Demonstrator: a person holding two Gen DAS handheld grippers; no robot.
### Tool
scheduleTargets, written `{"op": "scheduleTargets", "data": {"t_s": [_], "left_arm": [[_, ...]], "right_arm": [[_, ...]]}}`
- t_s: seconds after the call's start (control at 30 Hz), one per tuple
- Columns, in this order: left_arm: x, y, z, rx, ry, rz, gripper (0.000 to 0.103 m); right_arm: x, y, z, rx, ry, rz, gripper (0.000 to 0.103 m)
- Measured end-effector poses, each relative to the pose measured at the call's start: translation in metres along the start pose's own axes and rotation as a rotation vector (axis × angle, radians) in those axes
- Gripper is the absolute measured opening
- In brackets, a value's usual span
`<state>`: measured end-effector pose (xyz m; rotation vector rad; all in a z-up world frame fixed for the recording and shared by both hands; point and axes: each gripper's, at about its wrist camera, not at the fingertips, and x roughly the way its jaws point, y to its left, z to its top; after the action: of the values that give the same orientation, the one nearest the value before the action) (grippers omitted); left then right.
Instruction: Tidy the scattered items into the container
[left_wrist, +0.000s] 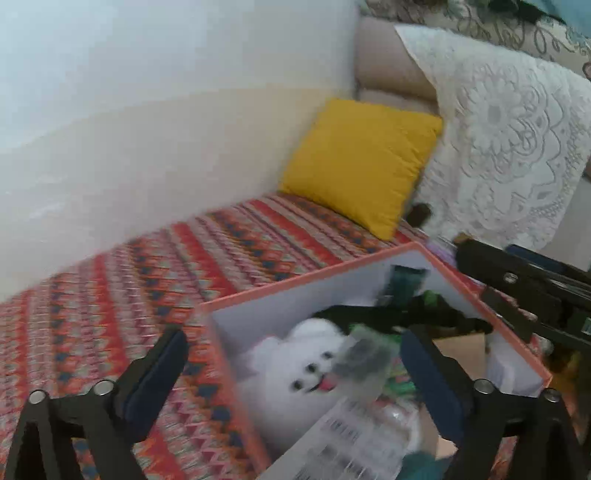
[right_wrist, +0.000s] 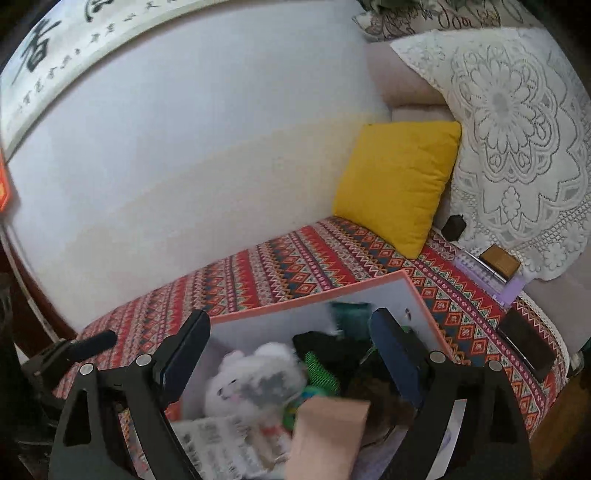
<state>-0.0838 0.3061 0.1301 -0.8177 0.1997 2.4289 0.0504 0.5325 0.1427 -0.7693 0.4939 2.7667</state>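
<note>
Both tools over the orange-rimmed box, which sits on the patterned bed cover; box already holds a white plush toy, green bits and papers. Left tool fingers wide apart, nothing pinched between them, only the box contents seen below. Right tool likewise spread, not pressing on anything; a pale pink packet blurs beneath it, looks dropped into the box, can't confirm.

Leftover items lie to the right of the box, by the lace-covered cushion: a small brown box on a lilac strip, a small black item, and a dark flat case with its long axis running along the bed edge. All are on the right tool's side, so right hand is likely nearer for the next pick
</note>
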Motion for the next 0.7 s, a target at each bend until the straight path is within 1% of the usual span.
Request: {"op": "scheduleTargets", "data": {"t_s": [0.1,0.2,0.27,0.4,0.53,0.7], "left_arm": [[-0.036,0.017,-0.016,-0.022,-0.046,0.096,0.103],[-0.065,0.025,-0.033,-0.004,-0.045,0.169,0.103],[-0.089,0.03,-0.047,0.0,-0.051,0.211,0.103],[-0.133,0.035,-0.073,-0.022,-0.082,0.231,0.103],[-0.169,0.036,-0.098,-0.036,-0.092,0.251,0.103],[-0.211,0.038,-0.132,-0.035,-0.128,0.28,0.103]], "right_arm": [[-0.03,0.029,-0.02,-0.039,-0.039,0.036,0.094],[-0.056,0.057,-0.041,-0.069,-0.066,0.044,0.1],[-0.072,0.077,-0.057,-0.078,-0.066,0.03,0.1],[-0.098,0.109,-0.088,-0.093,-0.056,0.043,0.101],[-0.126,0.135,-0.12,-0.106,-0.061,0.055,0.102],[-0.166,0.164,-0.157,-0.136,-0.094,0.028,0.102]]}}
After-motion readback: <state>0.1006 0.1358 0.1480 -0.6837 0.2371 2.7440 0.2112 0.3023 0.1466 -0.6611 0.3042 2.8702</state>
